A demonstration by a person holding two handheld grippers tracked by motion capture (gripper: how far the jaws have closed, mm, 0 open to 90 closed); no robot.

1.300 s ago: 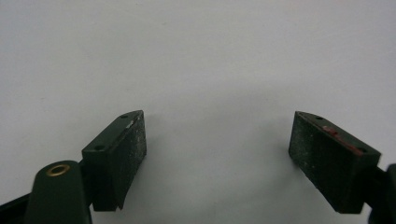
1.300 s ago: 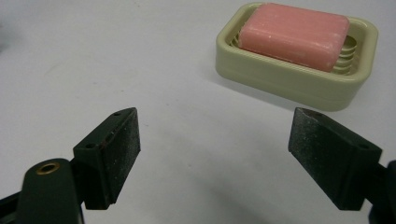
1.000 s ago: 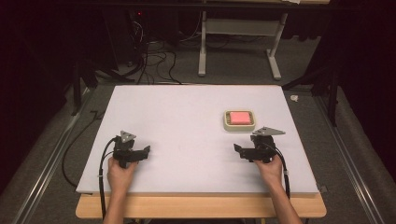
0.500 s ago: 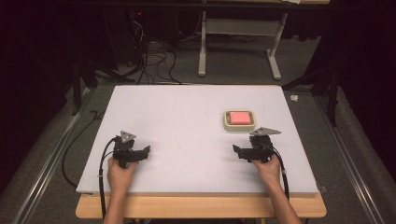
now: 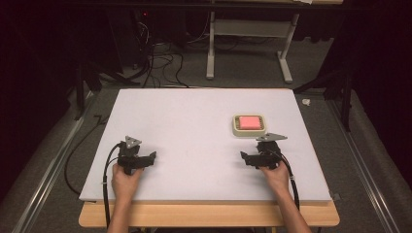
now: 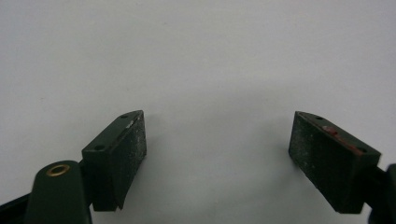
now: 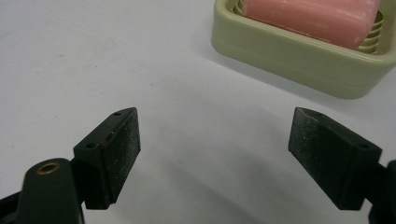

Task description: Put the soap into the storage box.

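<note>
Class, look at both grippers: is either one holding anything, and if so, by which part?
Nothing is held. The left gripper and right gripper are both open over the table.

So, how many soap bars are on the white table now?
1. The pink soap bar lies in the beige dish, on the table's right half, just beyond the right gripper.

The soap dish (image 7: 299,56) (holding pink soap (image 7: 313,16)) is cropped by the top edge.

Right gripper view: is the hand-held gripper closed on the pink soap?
No, the right hand-held gripper has its jaws wide apart over bare table, while the pink soap sits in its dish ahead.
</note>
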